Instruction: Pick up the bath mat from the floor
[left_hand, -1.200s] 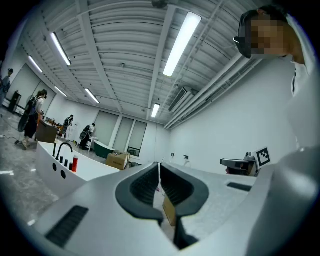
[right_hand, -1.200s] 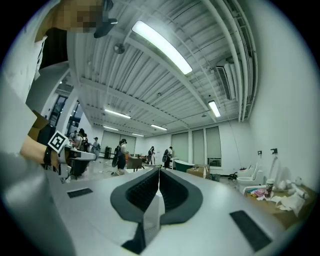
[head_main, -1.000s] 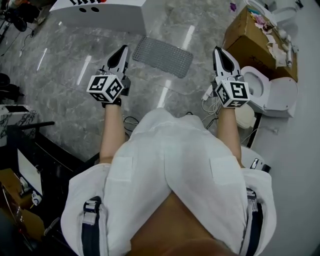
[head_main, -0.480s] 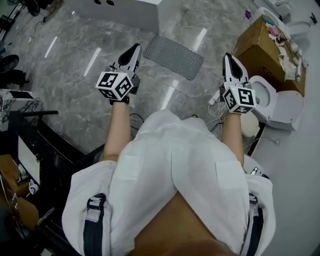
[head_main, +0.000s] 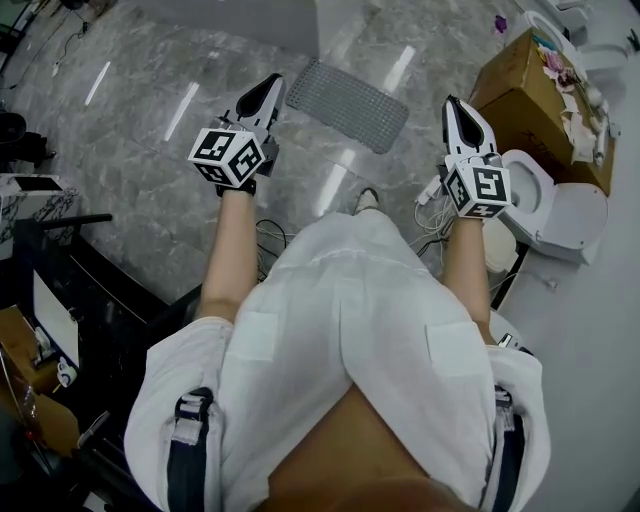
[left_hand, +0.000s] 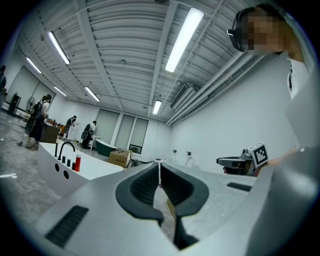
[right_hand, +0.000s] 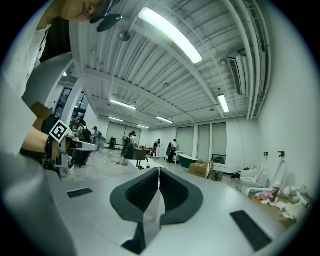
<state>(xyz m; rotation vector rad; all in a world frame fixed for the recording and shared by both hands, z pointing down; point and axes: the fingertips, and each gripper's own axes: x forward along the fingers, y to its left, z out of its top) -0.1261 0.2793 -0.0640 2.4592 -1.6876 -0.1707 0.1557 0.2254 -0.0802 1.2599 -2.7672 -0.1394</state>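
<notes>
Head view: bath mat flat on glossy, seemingly marble floor; left tool and right tool pressed together.

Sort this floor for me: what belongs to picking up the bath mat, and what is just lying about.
For the job:
- bath mat, flat on the floor ahead
- left gripper, shut, empty
- right gripper, shut, empty

Lying about:
- cardboard box with scraps on top
- toilet beside the box
- cables on the floor under the right gripper
</notes>
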